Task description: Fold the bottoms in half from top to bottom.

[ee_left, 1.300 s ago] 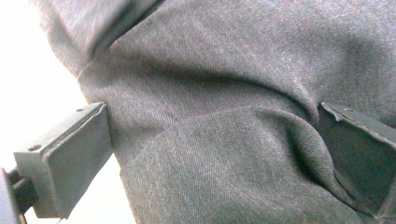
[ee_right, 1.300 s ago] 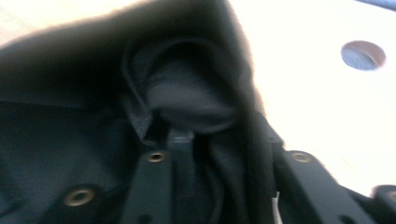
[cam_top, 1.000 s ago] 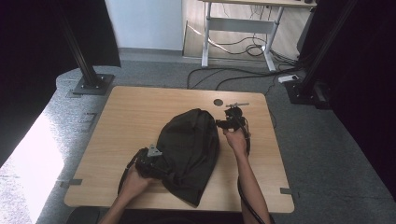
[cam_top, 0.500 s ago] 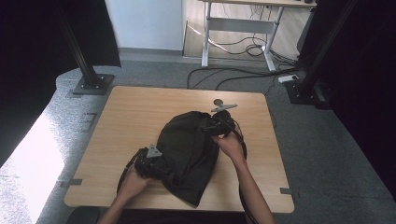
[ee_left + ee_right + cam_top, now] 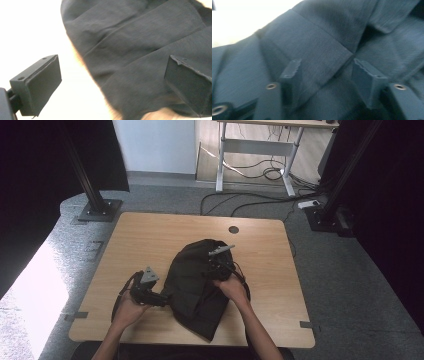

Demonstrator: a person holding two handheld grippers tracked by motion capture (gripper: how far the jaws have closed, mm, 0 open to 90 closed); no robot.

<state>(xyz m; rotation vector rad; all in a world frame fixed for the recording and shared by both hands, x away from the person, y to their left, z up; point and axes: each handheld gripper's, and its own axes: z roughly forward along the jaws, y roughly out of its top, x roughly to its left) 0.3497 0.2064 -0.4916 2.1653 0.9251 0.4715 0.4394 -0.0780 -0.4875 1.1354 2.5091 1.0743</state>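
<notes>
The left gripper (image 5: 159, 298) waits at the near left edge of the black garment (image 5: 197, 287), jaws spread wide, nothing between them. Over the garment's far part, the right gripper (image 5: 325, 75) has just been closing – its jaws straddle a fold without pinching it yet. It is best to catch one layer only. The garment lies mid-table (image 5: 150, 240), long axis running from near to far.

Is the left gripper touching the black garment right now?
Cannot tell. In the left gripper view the left gripper stands wide open around the black garment, but no pad plainly presses on it.
</notes>
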